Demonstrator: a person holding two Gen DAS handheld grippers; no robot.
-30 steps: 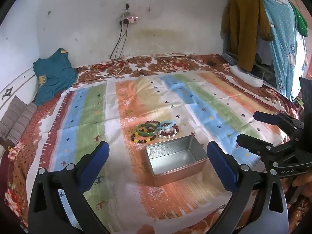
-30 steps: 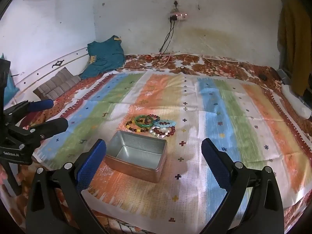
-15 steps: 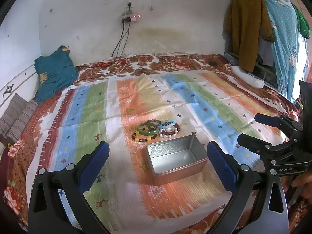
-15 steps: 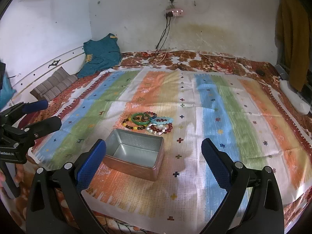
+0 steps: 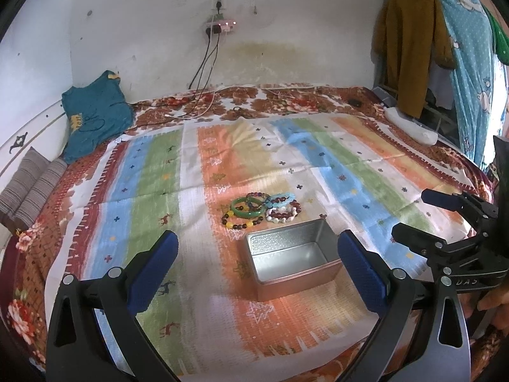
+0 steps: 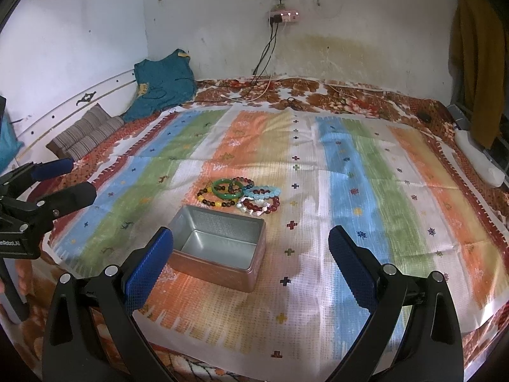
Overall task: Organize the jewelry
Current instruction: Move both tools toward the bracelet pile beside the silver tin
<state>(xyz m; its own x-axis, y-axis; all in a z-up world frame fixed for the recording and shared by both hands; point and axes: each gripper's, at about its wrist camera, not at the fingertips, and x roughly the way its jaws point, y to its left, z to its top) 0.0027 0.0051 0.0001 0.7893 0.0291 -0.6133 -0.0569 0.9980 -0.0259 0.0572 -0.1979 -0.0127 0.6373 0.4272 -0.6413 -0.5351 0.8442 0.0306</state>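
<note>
- We hold our left gripper [image 5: 257,264] with its jaws spread wide, above the striped cloth [image 5: 152,172], nothing between them.
- The bracelets [image 5: 261,210] lie heaped just behind the tin box [image 5: 291,259].
- Our right gripper [image 6: 251,261] is likewise spread apart, near the tin box.

Our left gripper [image 5: 257,270] holds its jaws spread wide, nothing between the blue pads [image 5: 152,270]. Our right gripper [image 6: 251,267] does likewise, jaws wide and empty. Each gripper appears at the edge of the other's view, jaws parted; fingers [image 5: 493,302] clasp the right handle.
</note>
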